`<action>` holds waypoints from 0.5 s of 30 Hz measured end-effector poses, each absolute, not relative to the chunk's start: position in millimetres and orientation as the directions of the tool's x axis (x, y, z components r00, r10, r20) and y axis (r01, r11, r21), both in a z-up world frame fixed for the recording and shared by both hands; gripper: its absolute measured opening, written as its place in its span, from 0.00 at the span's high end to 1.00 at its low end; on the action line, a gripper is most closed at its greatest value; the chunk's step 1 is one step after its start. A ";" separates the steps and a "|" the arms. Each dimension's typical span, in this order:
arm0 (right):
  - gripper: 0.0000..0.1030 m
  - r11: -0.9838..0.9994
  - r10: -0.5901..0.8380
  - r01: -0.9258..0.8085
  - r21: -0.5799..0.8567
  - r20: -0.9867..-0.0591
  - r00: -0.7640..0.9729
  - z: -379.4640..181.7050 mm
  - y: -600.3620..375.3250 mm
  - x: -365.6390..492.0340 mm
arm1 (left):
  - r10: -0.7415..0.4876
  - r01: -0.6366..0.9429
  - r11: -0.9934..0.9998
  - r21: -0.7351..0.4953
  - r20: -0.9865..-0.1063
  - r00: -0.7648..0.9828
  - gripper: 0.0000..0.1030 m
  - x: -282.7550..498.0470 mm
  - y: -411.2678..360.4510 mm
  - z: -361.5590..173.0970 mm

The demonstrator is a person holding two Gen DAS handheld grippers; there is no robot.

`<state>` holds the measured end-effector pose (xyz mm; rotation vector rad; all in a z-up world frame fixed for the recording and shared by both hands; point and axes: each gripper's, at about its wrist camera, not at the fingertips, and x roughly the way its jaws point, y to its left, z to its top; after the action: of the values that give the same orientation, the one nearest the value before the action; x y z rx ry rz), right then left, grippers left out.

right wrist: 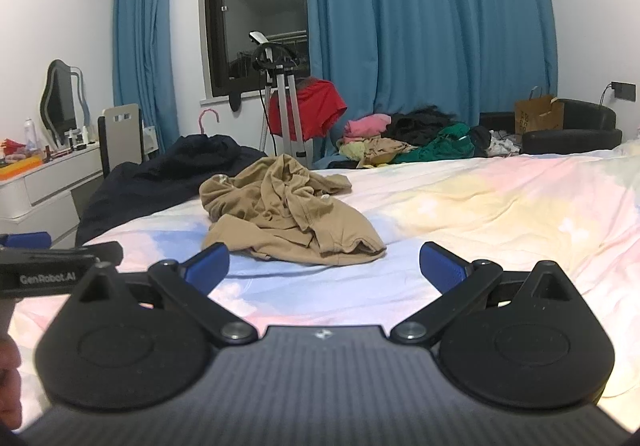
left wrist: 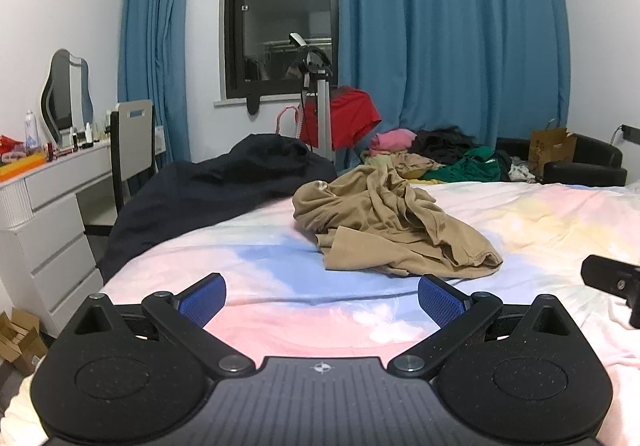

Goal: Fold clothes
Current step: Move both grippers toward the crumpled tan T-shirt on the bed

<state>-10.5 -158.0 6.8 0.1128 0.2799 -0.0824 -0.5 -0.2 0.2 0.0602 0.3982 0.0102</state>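
A tan garment [left wrist: 394, 224] lies crumpled in a loose heap near the middle of the bed [left wrist: 540, 214], on the pastel pink-blue-yellow cover — bunched and creased, no flat panel or folded edge to be made out. Both tongs hover low over the near part of the bed, short of the heap: the left tongs [left wrist: 322, 300] stand with blue pads spread wide and nothing between them, and the right tongs [right wrist: 324, 266] stand likewise, wide apart and empty. The left tongs' body shows at the left edge of the right wrist view; the right tongs' body shows at the right edge of the left wrist view, so the two are side by side, apart from each other. Judgement: the garment is unfolded as it lies, and the step in hand reads as the approach to it. The next move would call for bringing a pad pair onto an edge of the cloth — the hem nearest the tongs looks the most reachable — and drawing the heap out flat before any fold; the tangled upper folds may drag along. A dark garment [left wrist: 208, 182] lies at the bed's far left corner, and a mixed pile of clothes [left wrist: 436, 154] sits beyond the far edge; whether these were handled cannot be told. Writing: "GenRobot.AI" is legible in white on the left tongs' body in the right wrist view. The print on the paper bag [left wrist: 550, 146] is too small to read.
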 end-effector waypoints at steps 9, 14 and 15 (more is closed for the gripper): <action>0.00 0.990 -0.069 0.101 0.095 -0.292 0.954 6.7 -154.4 -13.3 | 0.006 0.005 0.999 0.031 -0.347 0.938 0.00 -4.7 0.7 7.3; 0.00 0.990 -0.070 0.103 0.095 -0.299 0.952 5.0 -157.7 -9.3 | -0.001 0.013 0.999 0.031 -0.364 0.932 0.00 -1.7 2.9 5.1; 0.00 0.990 -0.071 0.104 0.095 -0.299 0.951 4.6 -158.0 -9.3 | -0.002 0.014 0.999 0.031 -0.361 0.932 0.00 -3.4 2.9 5.4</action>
<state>-9.3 -158.0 4.6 0.1107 0.3001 -0.0887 -3.4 2.9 5.4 0.0334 0.3696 -0.0084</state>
